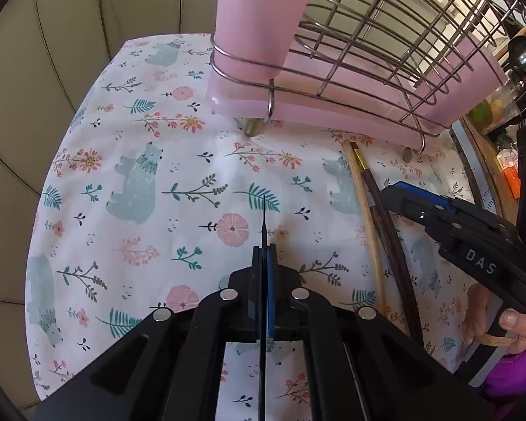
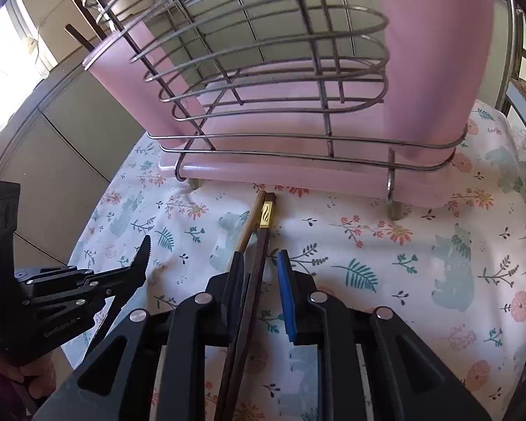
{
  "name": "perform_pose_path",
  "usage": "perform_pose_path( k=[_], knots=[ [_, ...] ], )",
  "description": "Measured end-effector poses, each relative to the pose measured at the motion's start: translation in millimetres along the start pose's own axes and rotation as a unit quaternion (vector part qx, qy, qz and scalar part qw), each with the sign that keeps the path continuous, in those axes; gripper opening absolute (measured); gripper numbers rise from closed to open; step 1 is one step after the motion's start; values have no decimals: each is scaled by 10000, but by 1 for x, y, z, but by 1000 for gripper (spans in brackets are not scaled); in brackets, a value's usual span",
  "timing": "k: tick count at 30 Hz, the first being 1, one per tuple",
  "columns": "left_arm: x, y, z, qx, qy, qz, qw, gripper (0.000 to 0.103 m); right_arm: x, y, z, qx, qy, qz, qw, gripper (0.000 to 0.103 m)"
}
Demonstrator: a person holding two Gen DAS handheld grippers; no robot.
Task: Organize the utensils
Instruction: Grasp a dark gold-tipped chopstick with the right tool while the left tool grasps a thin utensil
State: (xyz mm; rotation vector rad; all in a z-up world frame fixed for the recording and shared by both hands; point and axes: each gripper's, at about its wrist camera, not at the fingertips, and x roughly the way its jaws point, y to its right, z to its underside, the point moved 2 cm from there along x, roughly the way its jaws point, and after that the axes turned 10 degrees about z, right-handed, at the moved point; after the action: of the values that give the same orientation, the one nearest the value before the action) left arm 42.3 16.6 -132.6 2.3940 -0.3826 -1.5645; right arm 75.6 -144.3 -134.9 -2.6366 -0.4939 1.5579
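A pink utensil rack with a wire basket (image 1: 368,52) stands at the back of the floral tablecloth (image 1: 157,175); it fills the top of the right wrist view (image 2: 280,112). My left gripper (image 1: 264,259) is shut on a thin dark knife (image 1: 264,224), seen edge-on; in the right wrist view its serrated blade (image 2: 142,259) points up at the left. Dark chopsticks with a gold band (image 2: 263,231) and a light wooden chopstick (image 2: 250,224) lie before the rack. My right gripper (image 2: 261,270) is open with the jaws around the chopsticks; it also shows in the left wrist view (image 1: 389,196).
Dark chopsticks (image 2: 84,35) stand in the rack's left pink cup. A beige tufted sofa (image 1: 35,105) lies beyond the table's far edge. Jars and bottles (image 1: 508,98) crowd the right side. The round table edge (image 1: 473,182) curves close by them.
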Motion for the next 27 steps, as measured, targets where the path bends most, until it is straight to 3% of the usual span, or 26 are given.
perform_pose_path(
  k=[6,10,17,27],
  knots=[
    [5,-3,3,-34,-38,69,10000,2,14,-3,-1,67,-134,178,9997,9],
    [4,-4,3,-58,-58,113,9999,1,4,10,3,467,-134,95,9988,8],
    [6,-5,2,-137,-233,149,9995,2,-10,42,18,1008,-372,130,9941,8],
    [11,-9,-10,-121,-577,174,9981,2,2,49,16,1023,-744,3,9920,11]
  ],
)
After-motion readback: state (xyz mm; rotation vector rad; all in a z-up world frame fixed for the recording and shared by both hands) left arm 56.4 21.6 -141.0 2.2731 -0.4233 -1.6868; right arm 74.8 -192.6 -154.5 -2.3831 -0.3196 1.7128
